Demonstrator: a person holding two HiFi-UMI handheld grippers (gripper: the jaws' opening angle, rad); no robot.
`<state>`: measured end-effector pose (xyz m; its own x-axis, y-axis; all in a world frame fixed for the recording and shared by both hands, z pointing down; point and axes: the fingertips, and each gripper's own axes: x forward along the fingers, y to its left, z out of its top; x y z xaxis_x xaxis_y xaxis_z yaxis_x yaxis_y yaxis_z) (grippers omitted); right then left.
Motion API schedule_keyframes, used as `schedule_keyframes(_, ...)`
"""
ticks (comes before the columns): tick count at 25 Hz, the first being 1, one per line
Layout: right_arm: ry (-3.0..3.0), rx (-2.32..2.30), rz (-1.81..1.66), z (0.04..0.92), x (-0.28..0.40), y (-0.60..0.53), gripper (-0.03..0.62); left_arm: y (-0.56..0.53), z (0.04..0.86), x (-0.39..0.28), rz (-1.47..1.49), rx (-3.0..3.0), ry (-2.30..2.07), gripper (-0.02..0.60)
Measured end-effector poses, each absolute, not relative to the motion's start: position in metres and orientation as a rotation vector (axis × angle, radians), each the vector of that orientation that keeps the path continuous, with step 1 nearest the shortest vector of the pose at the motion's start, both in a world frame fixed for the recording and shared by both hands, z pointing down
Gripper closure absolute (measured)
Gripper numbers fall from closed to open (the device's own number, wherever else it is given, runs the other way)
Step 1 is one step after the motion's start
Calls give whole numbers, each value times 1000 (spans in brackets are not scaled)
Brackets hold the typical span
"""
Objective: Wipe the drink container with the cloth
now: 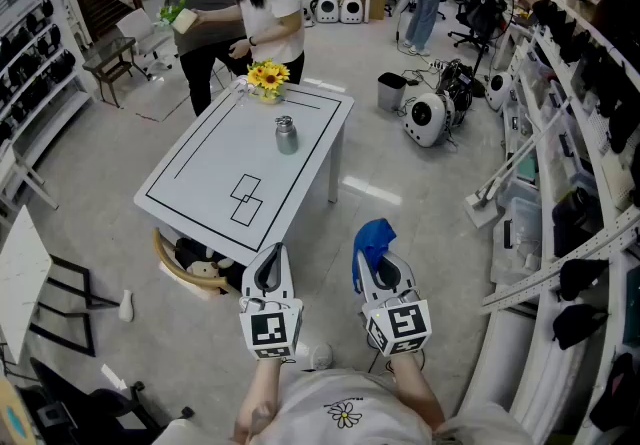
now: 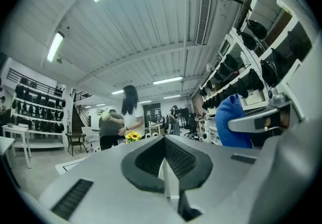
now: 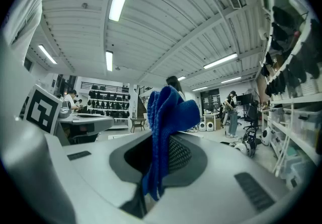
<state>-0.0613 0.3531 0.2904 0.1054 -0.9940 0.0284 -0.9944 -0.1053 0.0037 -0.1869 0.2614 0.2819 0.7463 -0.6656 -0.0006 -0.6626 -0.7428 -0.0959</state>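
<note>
Head view shows the wiping not yet begun: the right claw point(image 1: 383, 273) is clamped on the blue cloth point(image 1: 373, 238), the left claw point(image 1: 270, 268) is closed and empty, and the bottle point(image 1: 286, 135) stands on the white surface point(image 1: 215, 168), well apart from both.

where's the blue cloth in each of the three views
Head view: blue cloth lower centre-right, sticking out of the right gripper.
Left gripper view: the cloth is right of centre.
Right gripper view: the cloth is dead centre, pinched in the tongs.
Shared landmark: person with long dark hair.
</note>
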Motion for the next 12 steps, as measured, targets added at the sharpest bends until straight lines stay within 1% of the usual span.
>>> schedule_keyframes(12,-2076,2371,97,300,-58,347,553,246,290,-187,-67,-2889,1058,584)
